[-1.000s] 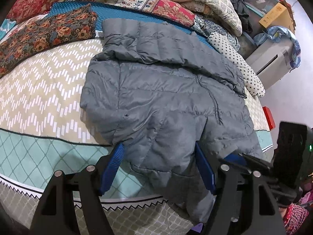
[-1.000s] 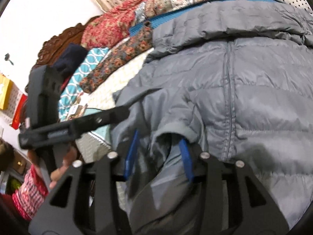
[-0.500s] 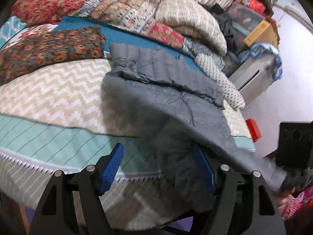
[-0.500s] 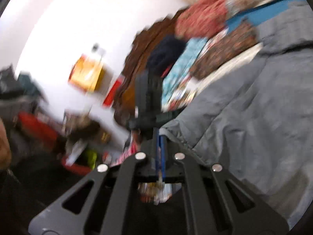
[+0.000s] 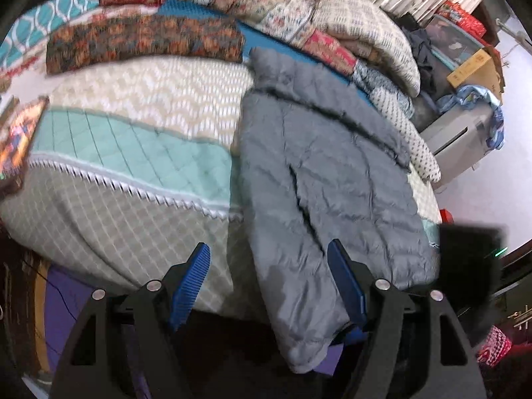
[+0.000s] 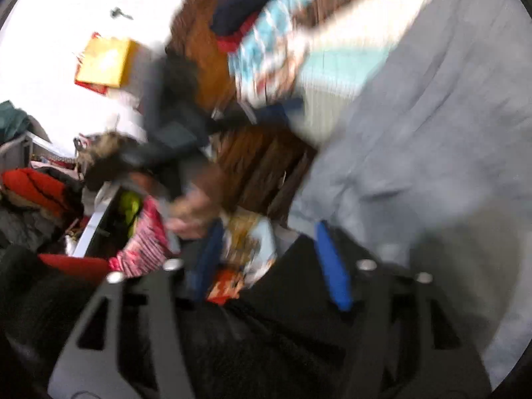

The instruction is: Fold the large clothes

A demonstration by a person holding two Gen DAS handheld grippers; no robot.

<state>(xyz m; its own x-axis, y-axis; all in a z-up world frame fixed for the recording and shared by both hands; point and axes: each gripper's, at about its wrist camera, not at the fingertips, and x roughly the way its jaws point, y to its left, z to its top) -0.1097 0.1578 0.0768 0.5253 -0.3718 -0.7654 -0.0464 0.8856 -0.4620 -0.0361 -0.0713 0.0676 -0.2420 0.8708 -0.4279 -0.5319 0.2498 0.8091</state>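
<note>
- left gripper (image 5: 269, 277): jaws wide apart, nothing pinched; blue pads (image 5: 191, 281) clear on the left side, the right pad just at the edge of the grey puffer jacket (image 5: 326, 179), contact unclear
- jacket from the left gripper outward: grey, quilted, folded into a long narrow strip; near end droops over the bed edge between and below the fingers, far end with the collar lies ahead toward the pillows
- dark zip line runs along the middle of the jacket, ahead of the right pad
- bedspread (image 5: 133, 153) left of the gripper: teal quilted band, beige zigzag, white trim
- stacked patterned pillows and quilts (image 5: 332, 30) beyond the jacket's far end
- right gripper (image 6: 266, 259): heavy blur; jaws have just been opening, now standing apart, nothing between the pads
- jacket (image 6: 432, 133) lies right of and beyond the right gripper, a fold near the right blue pad (image 6: 332, 266), touching or not cannot tell
- left of it: the person's hand (image 6: 193, 212) on the other gripper's handle, blurred clutter beyond
</note>
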